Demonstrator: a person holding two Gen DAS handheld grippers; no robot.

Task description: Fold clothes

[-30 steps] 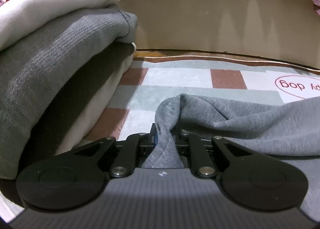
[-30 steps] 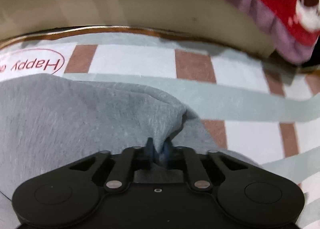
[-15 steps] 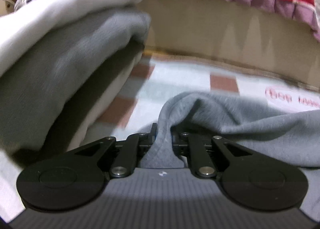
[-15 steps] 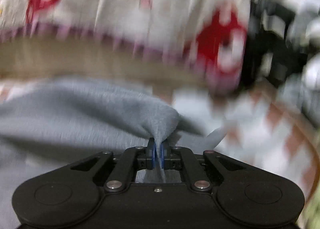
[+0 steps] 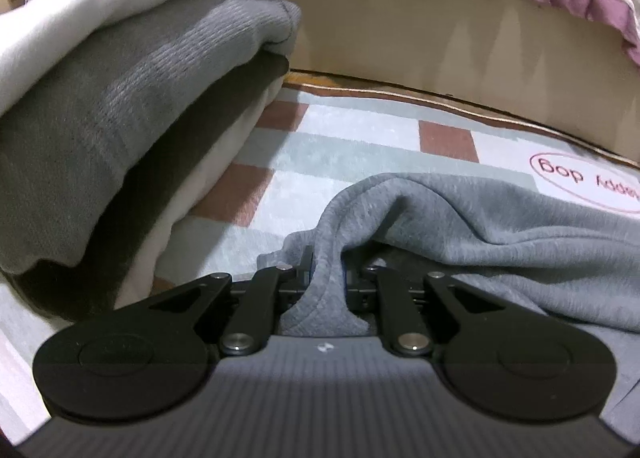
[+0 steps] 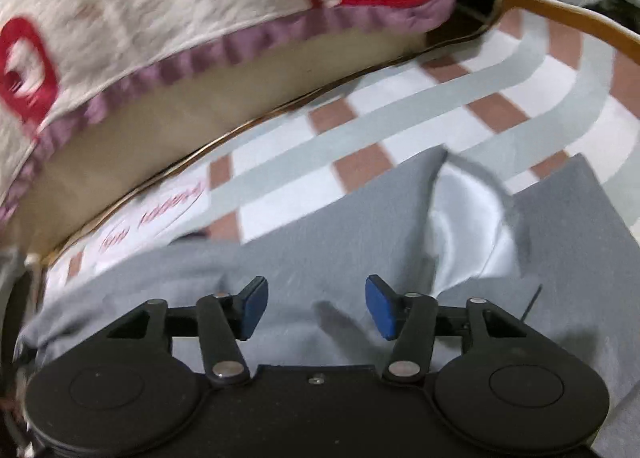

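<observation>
Claw states differ between the two hands: the left claw (image 5: 326,278) is clamped on a raised ridge of the grey sweatshirt (image 5: 500,226), while the right claw (image 6: 316,306) is spread wide with nothing between its blue pads (image 6: 253,308), held just above the same garment. The sweatshirt is spread on the checked rug (image 5: 352,138) in front of the bed base (image 5: 420,30), just beside a stack of folded clothes (image 5: 120,106) at the left. The left-hand pinch is judged to be kept so that one edge stays under control while the other side is set down. In the right view a pale satin lining (image 6: 464,226) is exposed between grey panels lying flat on the rug. Compared with half a second earlier, the right claw has been opened and its pinch of cloth let go, and its view has swung; the left claw's hold is unchanged.
</observation>
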